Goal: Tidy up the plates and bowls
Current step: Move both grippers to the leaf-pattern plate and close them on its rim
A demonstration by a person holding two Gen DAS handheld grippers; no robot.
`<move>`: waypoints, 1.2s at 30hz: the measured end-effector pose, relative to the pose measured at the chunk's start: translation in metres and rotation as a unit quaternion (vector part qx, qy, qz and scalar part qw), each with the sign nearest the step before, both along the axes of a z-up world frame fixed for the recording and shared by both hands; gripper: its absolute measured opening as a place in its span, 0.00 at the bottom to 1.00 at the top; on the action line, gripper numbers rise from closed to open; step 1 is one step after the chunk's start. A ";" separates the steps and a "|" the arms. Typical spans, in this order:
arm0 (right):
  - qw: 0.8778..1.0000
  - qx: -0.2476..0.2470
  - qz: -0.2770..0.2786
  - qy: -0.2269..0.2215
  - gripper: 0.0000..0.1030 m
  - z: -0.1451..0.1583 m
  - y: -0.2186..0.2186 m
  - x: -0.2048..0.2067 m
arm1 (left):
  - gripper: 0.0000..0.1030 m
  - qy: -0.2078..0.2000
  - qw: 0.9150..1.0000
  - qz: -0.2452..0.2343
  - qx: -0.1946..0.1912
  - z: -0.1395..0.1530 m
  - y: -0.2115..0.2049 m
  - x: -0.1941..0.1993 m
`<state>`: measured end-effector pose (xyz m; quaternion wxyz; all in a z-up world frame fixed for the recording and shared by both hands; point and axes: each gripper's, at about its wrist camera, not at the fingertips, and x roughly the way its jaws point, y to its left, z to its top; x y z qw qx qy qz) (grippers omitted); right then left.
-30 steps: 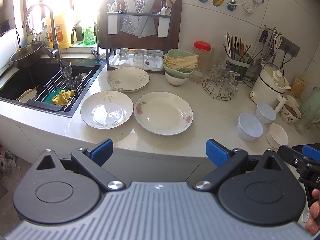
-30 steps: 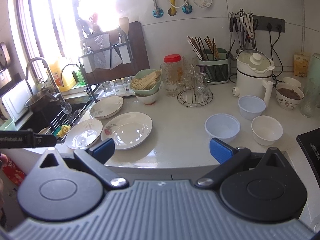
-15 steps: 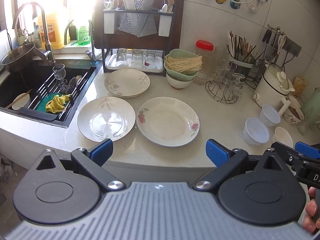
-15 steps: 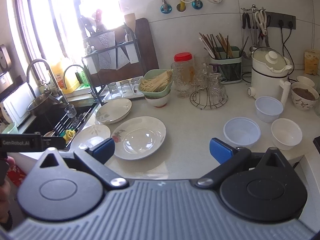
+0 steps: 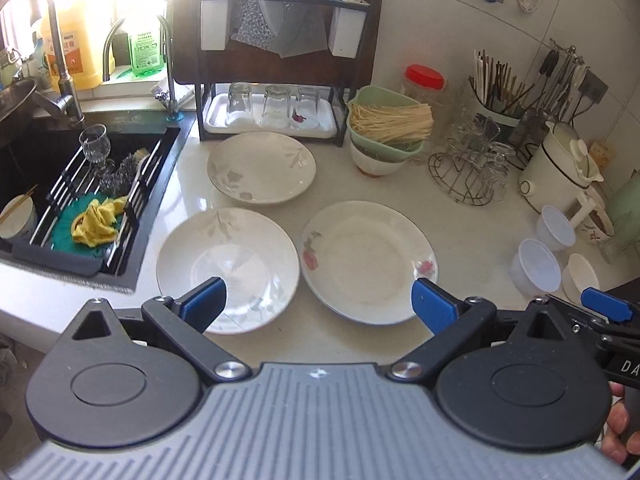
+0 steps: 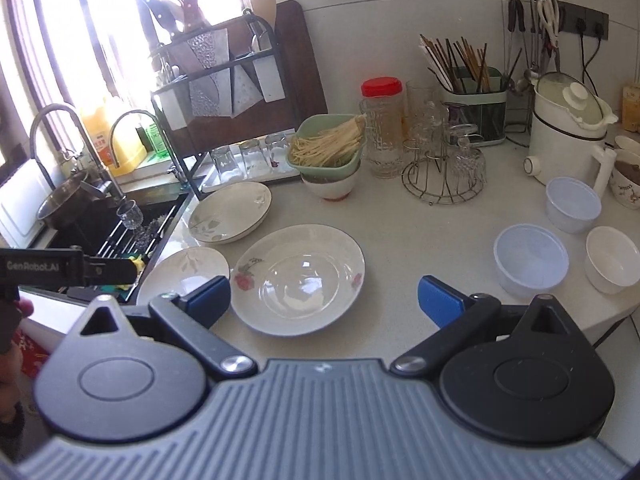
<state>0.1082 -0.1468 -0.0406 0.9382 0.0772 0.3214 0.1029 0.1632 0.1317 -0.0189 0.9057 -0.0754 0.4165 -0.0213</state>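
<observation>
Kitchen counter (image 5: pixel 460 216), pale stone, sink (image 5: pixel 48 168) at its left end. Left gripper (image 5: pixel 318 300): blue-padded fingers spread wide, nothing between them, held over the counter's front edge. Right gripper (image 6: pixel 324 294): likewise spread wide and empty, low over the front of the counter. Plates — three, all lying flat and apart from one another: a leaf-patterned plate (image 5: pixel 228 268) at front left beside the sink, partly behind the left gripper's left finger; a rose-patterned plate (image 5: pixel 368 262) just to its right; a second leaf-patterned plate (image 5: pixel 262 168) behind them, in front of the dish rack (image 5: pixel 276 60). Bowls — three small ones grouped at the counter's right end, well apart from the plates: two pale blue plastic bowls (image 6: pixel 530 260) and one white bowl (image 6: pixel 612 260), upright and unstacked. Further stock: a green bowl of dry noodles (image 5: pixel 388 128) stacked on a white bowl, a red-lidded jar (image 5: pixel 424 84), a wire glass stand (image 5: pixel 468 172), a white kettle (image 5: pixel 560 168), a chopstick holder (image 6: pixel 474 104).
</observation>
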 end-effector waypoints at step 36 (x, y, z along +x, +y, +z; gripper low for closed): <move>0.981 0.029 -0.002 0.191 0.30 -0.111 0.184 0.120 | 0.90 0.084 0.993 -0.085 -0.018 -0.147 0.179 0.146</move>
